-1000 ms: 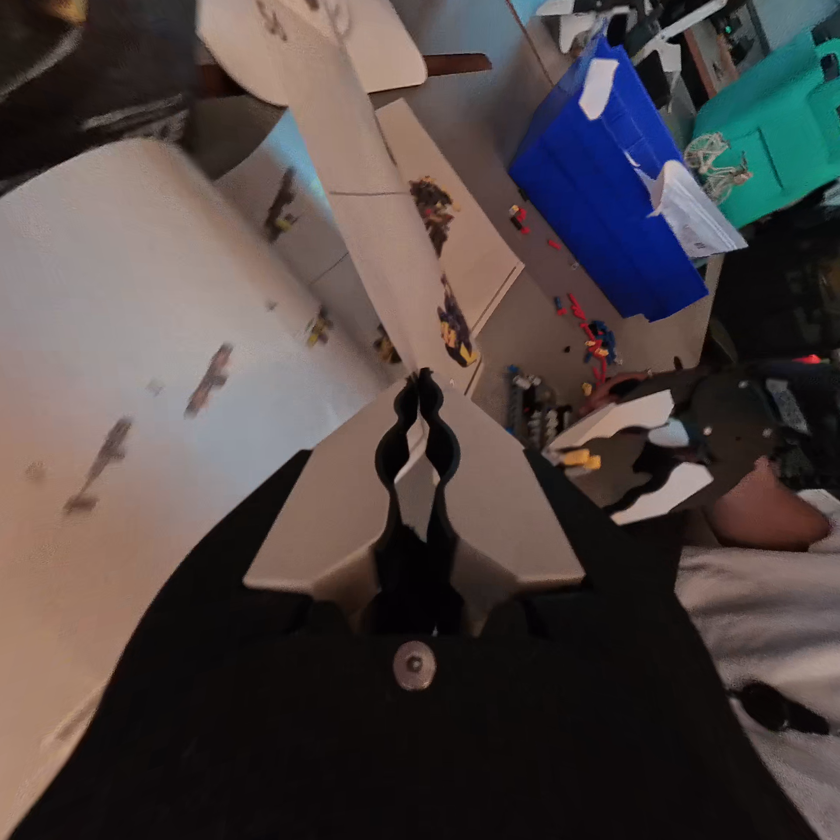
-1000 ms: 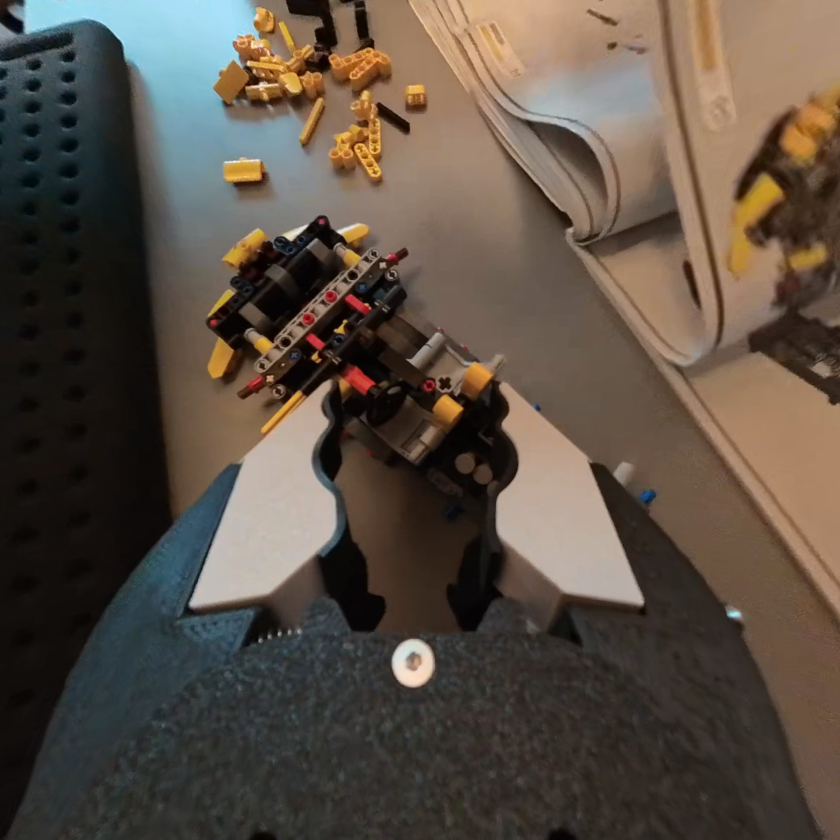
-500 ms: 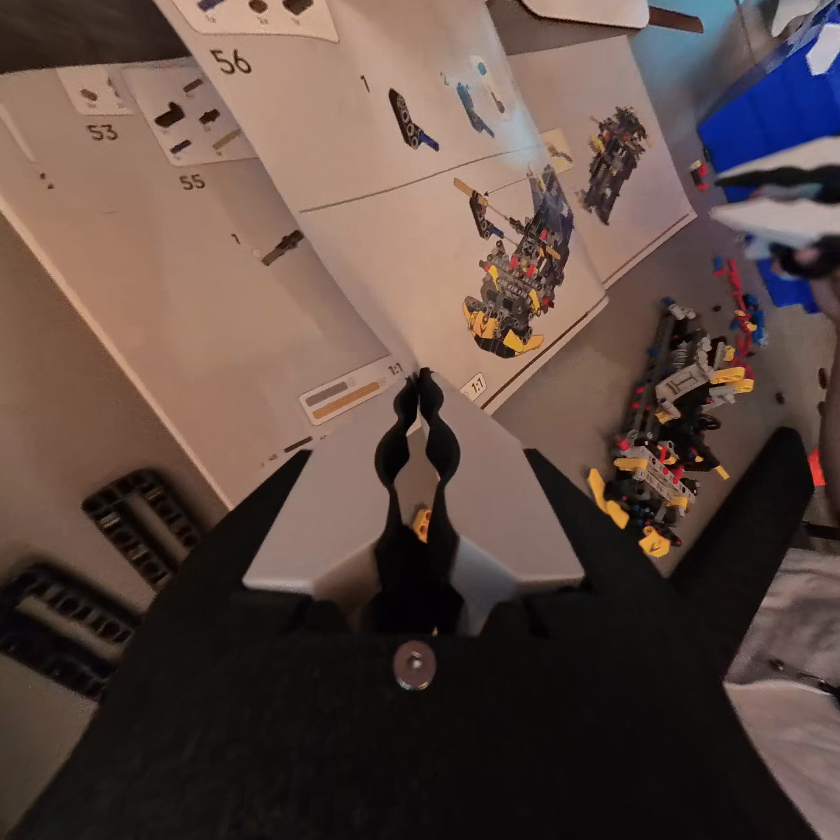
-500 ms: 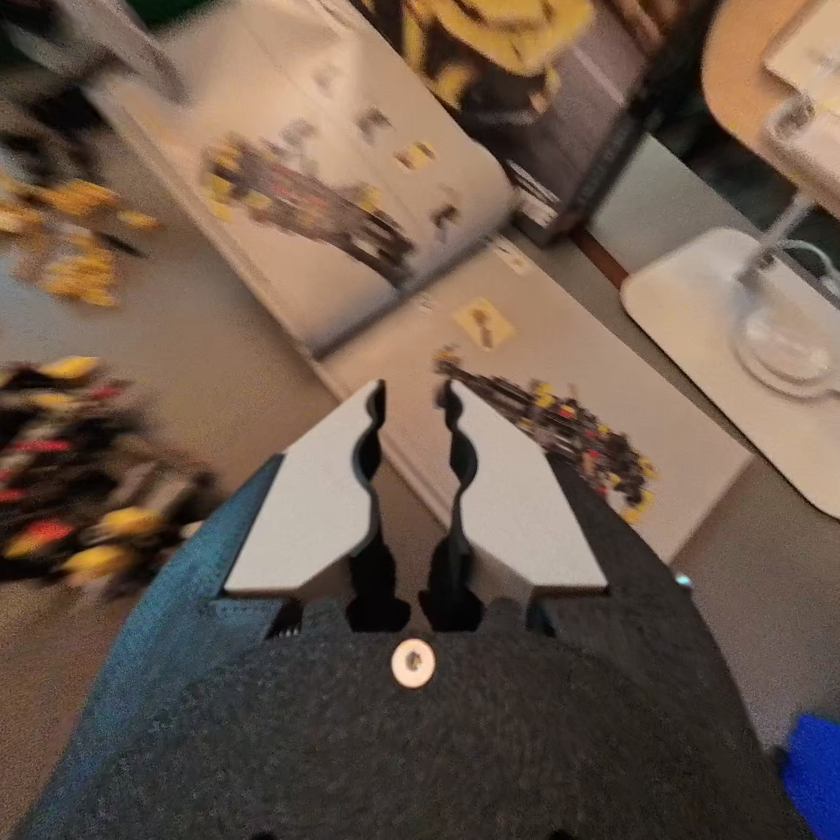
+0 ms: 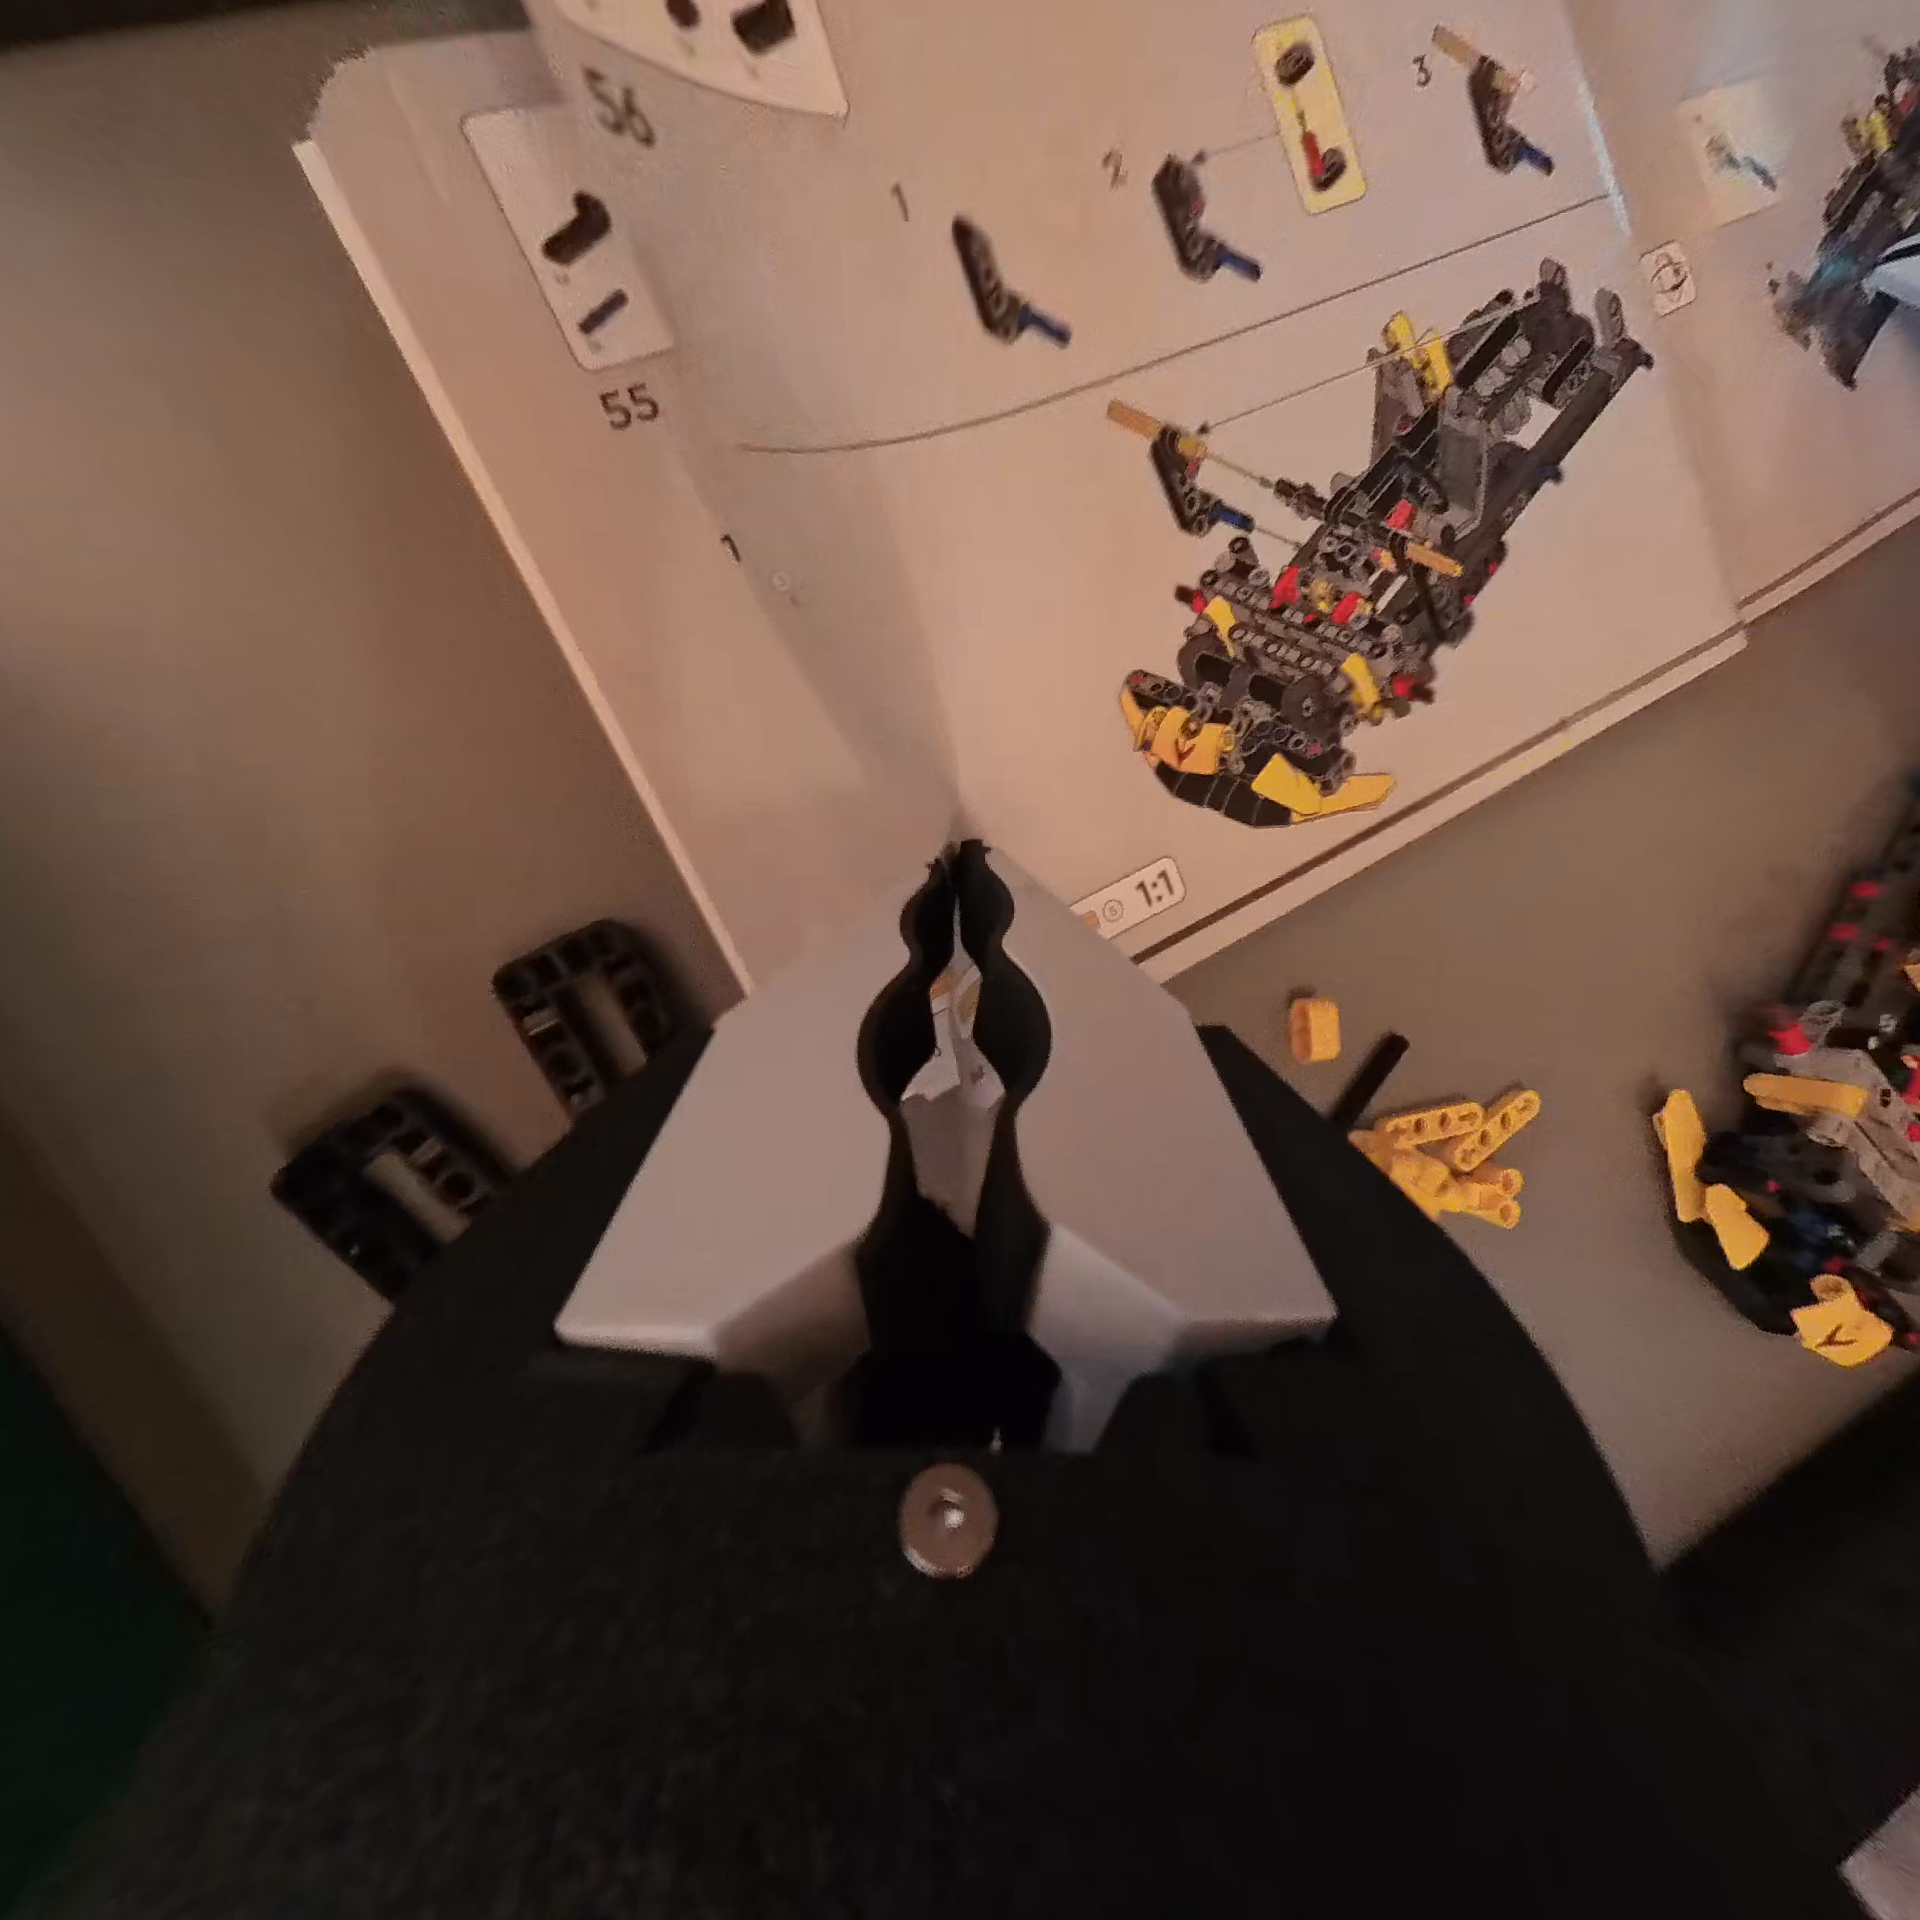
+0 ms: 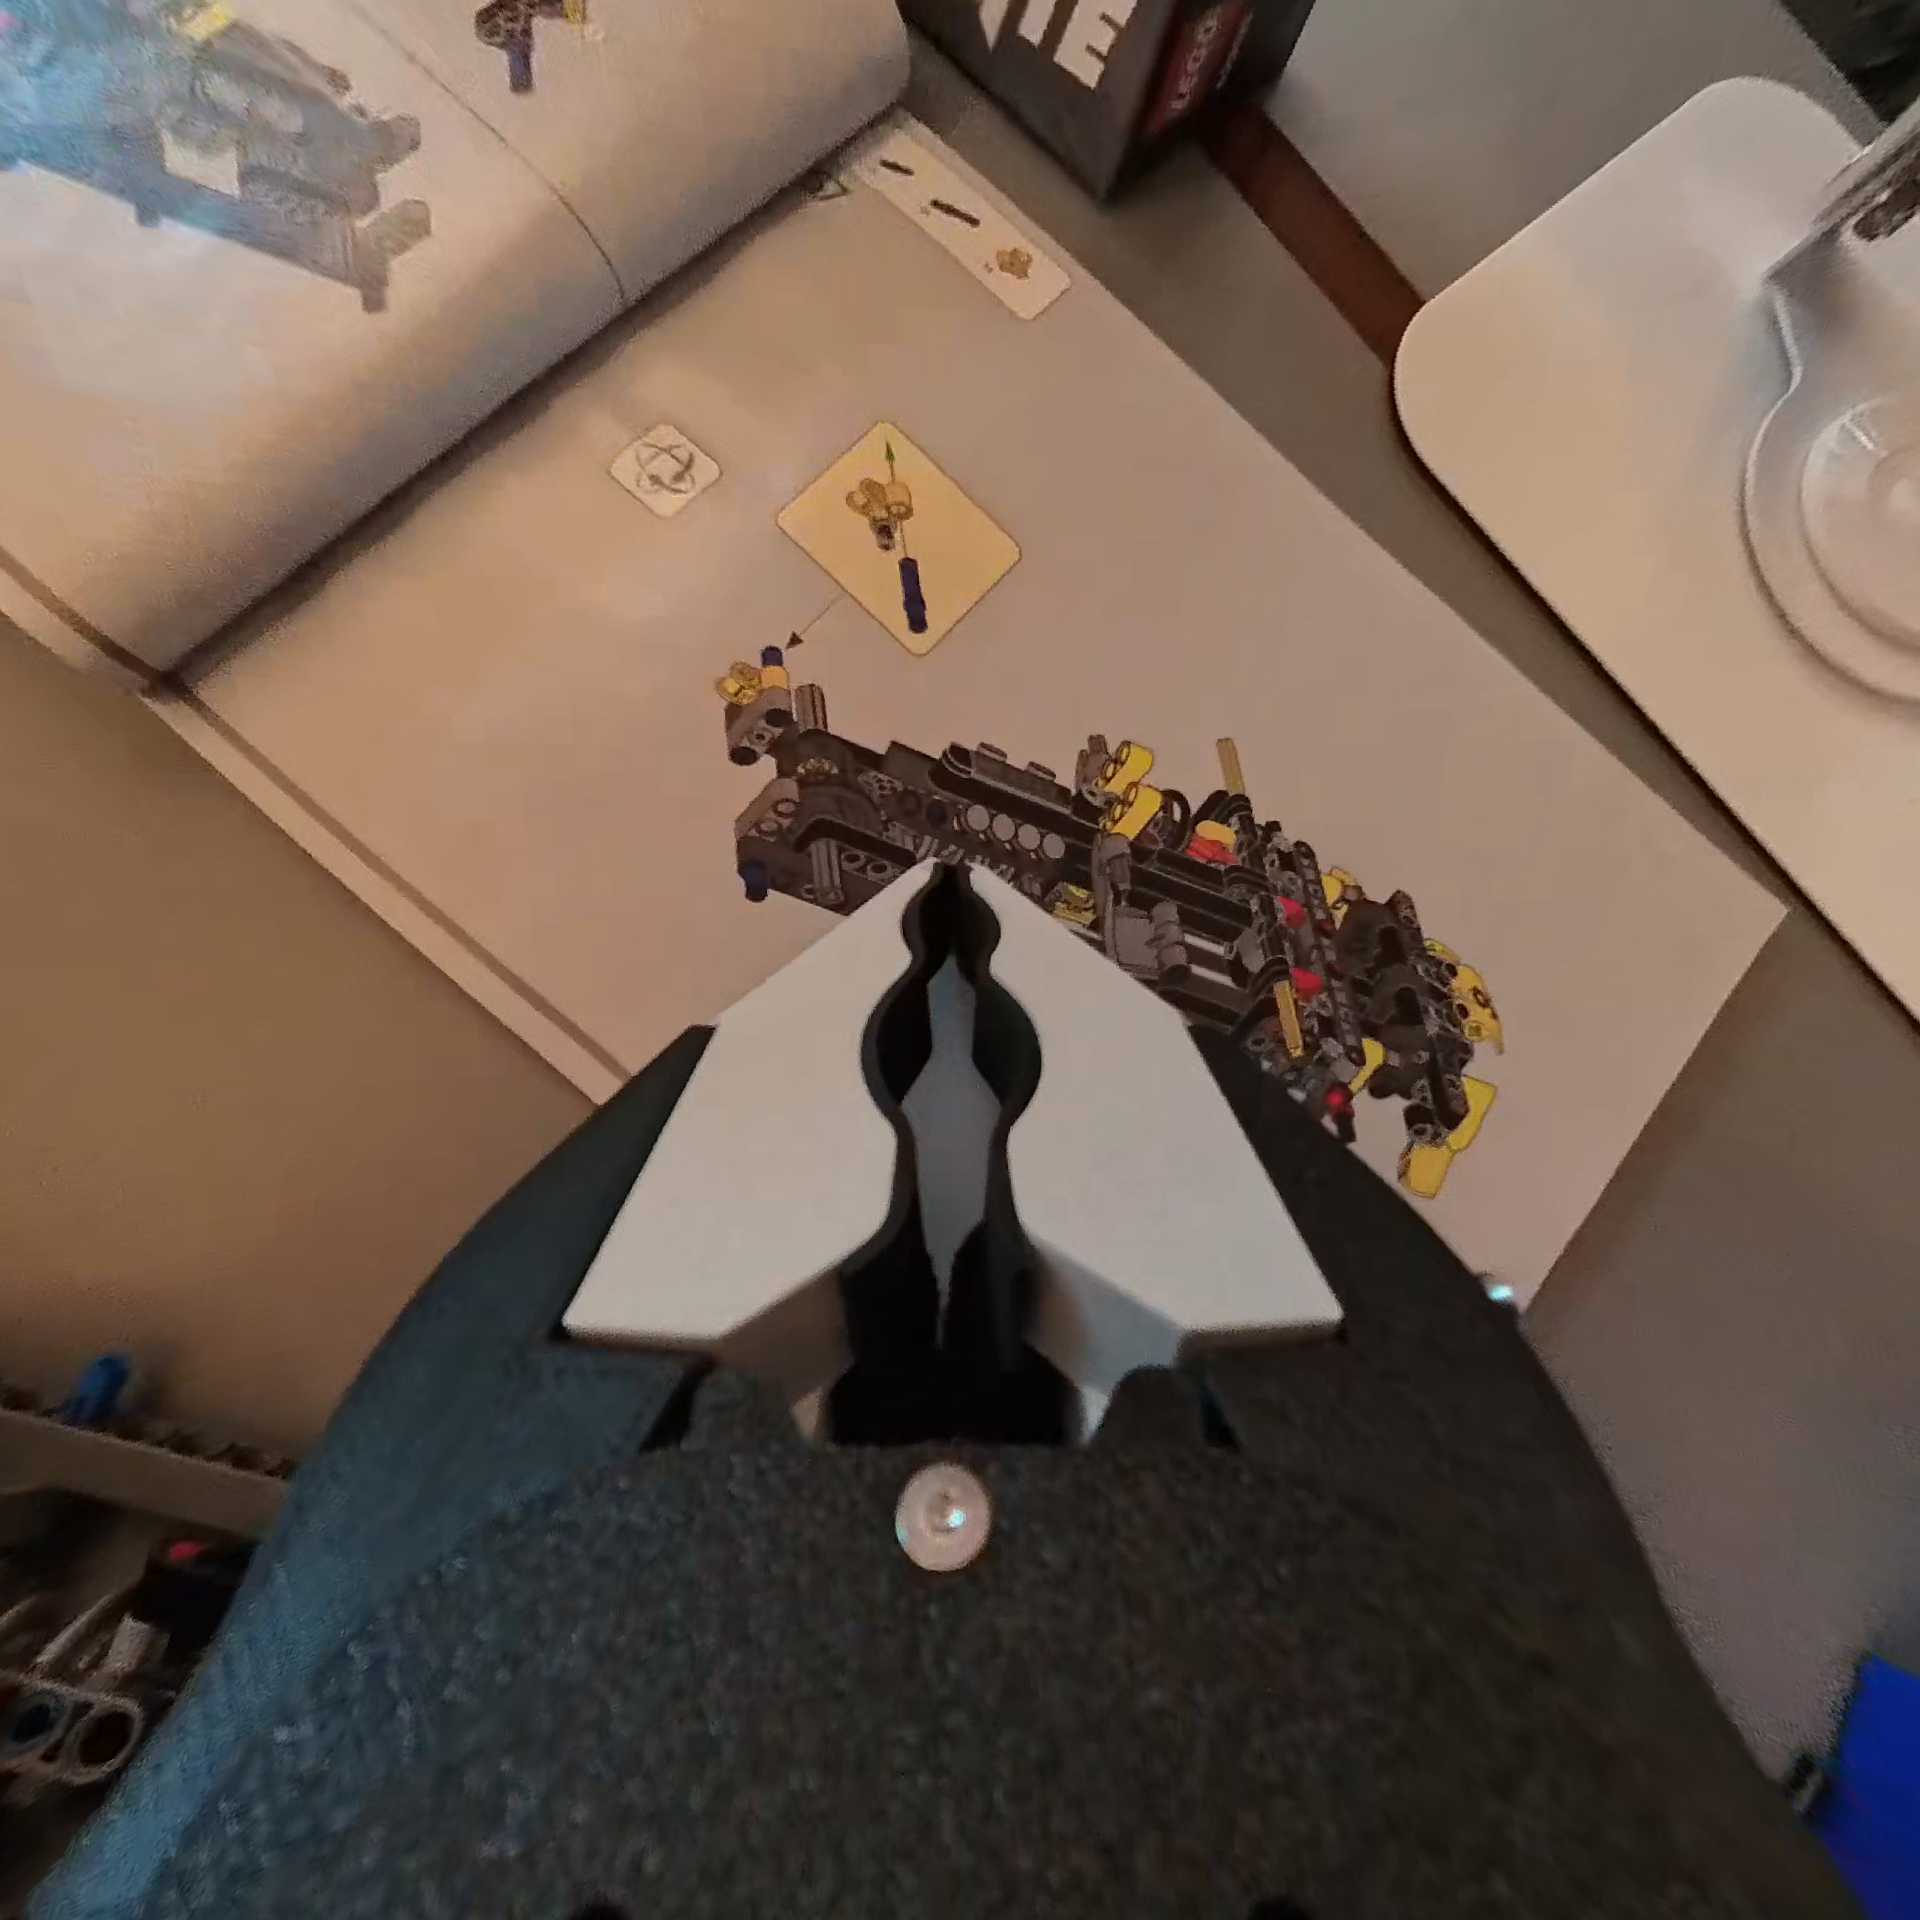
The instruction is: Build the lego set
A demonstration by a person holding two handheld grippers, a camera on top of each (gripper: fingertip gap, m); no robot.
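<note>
The open instruction booklet (image 5: 1039, 540) lies on the grey table. My left gripper (image 5: 958, 857) is shut on the lower corner of a booklet page, which curves up to the tips. The partly built black, grey and yellow lego model (image 5: 1818, 1195) lies at the right edge of the left wrist view, apart from the gripper. My right gripper (image 6: 945, 878) is shut and empty, just above the booklet's right-hand page (image 6: 1247, 582), over a printed picture of the model.
Loose yellow beams (image 5: 1455, 1153) and two black frame pieces (image 5: 582, 1008) lie near the booklet's front edge. A dark lego box (image 6: 1122, 73) stands behind the booklet. A white tray (image 6: 1558, 416) with a clear glass (image 6: 1860, 499) lies at the right. Some 35 cm of space lies between my two pairs of fingers.
My right gripper let go of the model, swung over to the booklet and closed. My left gripper, still shut on the page, came down from high above toward the table.
</note>
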